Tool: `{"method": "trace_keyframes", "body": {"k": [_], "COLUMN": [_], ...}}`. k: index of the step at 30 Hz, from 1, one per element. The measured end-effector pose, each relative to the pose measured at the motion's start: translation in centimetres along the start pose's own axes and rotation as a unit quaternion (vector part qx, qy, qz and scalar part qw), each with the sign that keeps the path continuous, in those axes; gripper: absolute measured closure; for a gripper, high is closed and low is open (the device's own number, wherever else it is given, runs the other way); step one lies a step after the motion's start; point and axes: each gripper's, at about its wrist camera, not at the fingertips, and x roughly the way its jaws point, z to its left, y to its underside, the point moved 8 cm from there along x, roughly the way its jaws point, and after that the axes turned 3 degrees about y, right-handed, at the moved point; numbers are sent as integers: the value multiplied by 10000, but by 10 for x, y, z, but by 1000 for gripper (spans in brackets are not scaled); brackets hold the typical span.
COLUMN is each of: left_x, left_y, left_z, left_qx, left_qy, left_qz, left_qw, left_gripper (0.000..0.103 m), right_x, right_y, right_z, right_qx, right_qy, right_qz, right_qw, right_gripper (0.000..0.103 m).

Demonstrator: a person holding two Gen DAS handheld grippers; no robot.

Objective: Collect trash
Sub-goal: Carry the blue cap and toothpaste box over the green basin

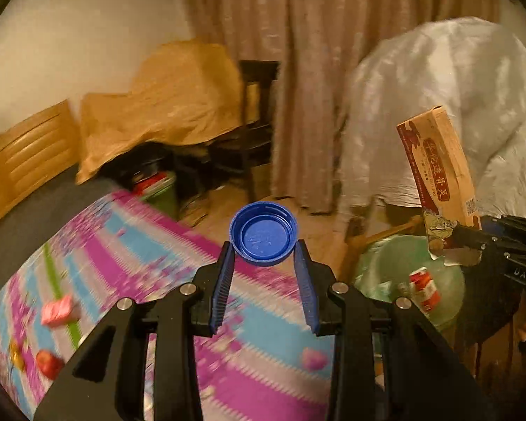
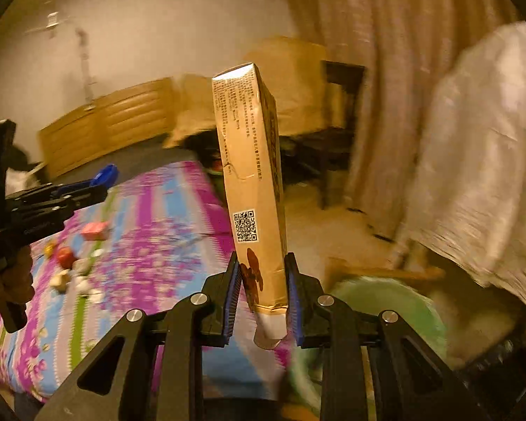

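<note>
While both loads ride clear of bed (image 1: pixel 129 245), left gripper (image 1: pixel 264 256) jaws pinch blue cap (image 1: pixel 263 233); right gripper (image 2: pixel 263 280) jaws clamp carton (image 2: pixel 250 182) upright, green bin (image 1: pixel 403 270) at 4 o'clock, likely drop target.

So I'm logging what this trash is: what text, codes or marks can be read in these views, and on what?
"华佗透骨灵": down the front of the cardboard box in the right gripper.
QR codes, on the box's front and side: unreadable.
Fine print on the box's side: too small.
"DAS": partial mark on the right gripper's body.
Blue cap in the left gripper: no legible text.
</note>
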Motion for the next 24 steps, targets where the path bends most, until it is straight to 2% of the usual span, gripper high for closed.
{"method": "trace_keyframes", "body": {"k": [5,10,16,19,24], "left_x": [42,82,116,132,137], "left_y": [-16,-21,-12,-3,11], "left_z": [-64,-124,-180,-208,-228], "left_qx": [462,810,1142,1369,1628], "left_qy": [426,694,878,961,1044], "left_qz": [118,365,648,802,930], "left_qw": [9980,9936,9875,9826,9767], "left_gripper": [70,70,70,70,70], "right_x": [-15,-22,-15,-5,7], "right_y": [7,24,55,66,78], "right_z": [-84,-141,-175,-177,-179], "right_qx": [456,765,996,1165,1243], "right_qy": [676,1173,1434,1447,1391], "right_qz": [243,472,794,898,1035], "right_qw": [9964,9890,9814,9785,9770], "right_gripper": [77,77,77,76,76]}}
